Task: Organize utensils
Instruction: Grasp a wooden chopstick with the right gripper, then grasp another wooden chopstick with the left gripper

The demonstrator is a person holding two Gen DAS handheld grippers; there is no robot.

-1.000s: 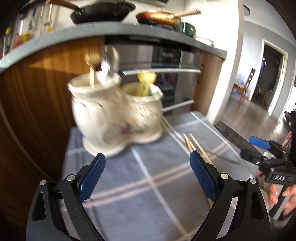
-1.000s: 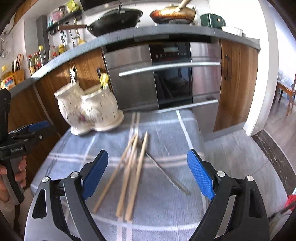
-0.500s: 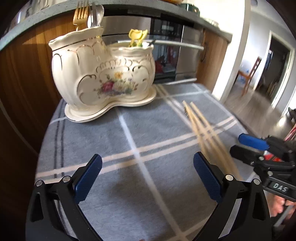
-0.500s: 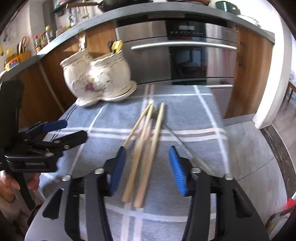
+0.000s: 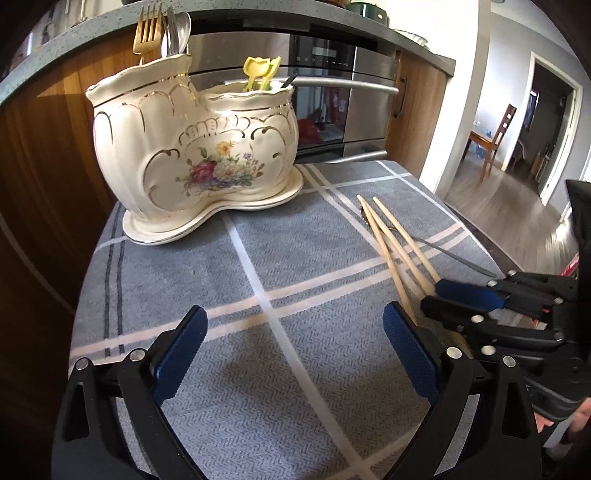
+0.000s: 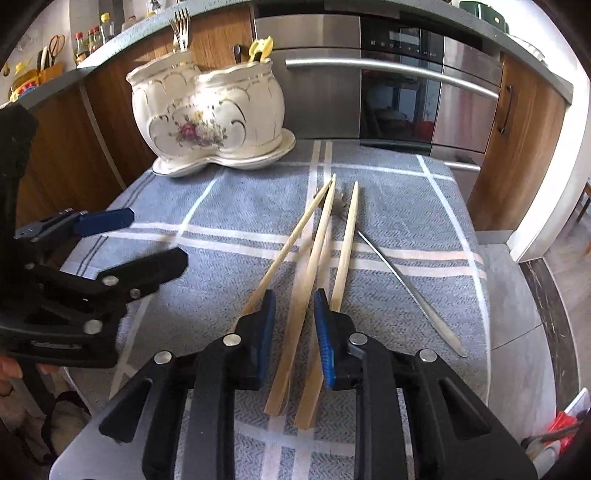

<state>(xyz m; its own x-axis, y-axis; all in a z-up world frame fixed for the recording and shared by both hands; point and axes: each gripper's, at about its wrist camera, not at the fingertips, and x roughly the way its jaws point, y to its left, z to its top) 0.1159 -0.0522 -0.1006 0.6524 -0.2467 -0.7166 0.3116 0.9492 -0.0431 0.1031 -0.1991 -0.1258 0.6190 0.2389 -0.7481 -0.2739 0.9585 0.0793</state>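
We hold the right tool (image 6: pixel 294 332) low over the worktop (image 6: pixel 406 206), which is covered by a grey checked cloth. Its blue pads have narrowed around the wooden chopsticks (image 6: pixel 317 258): two sticks pass between the jaws, but whether the pads actually press them we cannot tell. One more chopstick lies just outside the left pad and another just outside the right pad, all fanning away toward the oven (image 6: pixel 399 81). A slim metal utensil (image 6: pixel 410 291) lies under the chopsticks and runs out to the right; its head is hidden beneath them.

Our left tool (image 5: pixel 291 354) hovers above bare cloth with its jaws spread wide and nothing between them.

At the far left of the worktop stands the cream floral ceramic holder (image 5: pixel 199 155) with two compartments. The taller one holds a gold fork (image 5: pixel 148 27) and silver cutlery; the lower one holds yellow plastic utensils (image 5: pixel 260 72).
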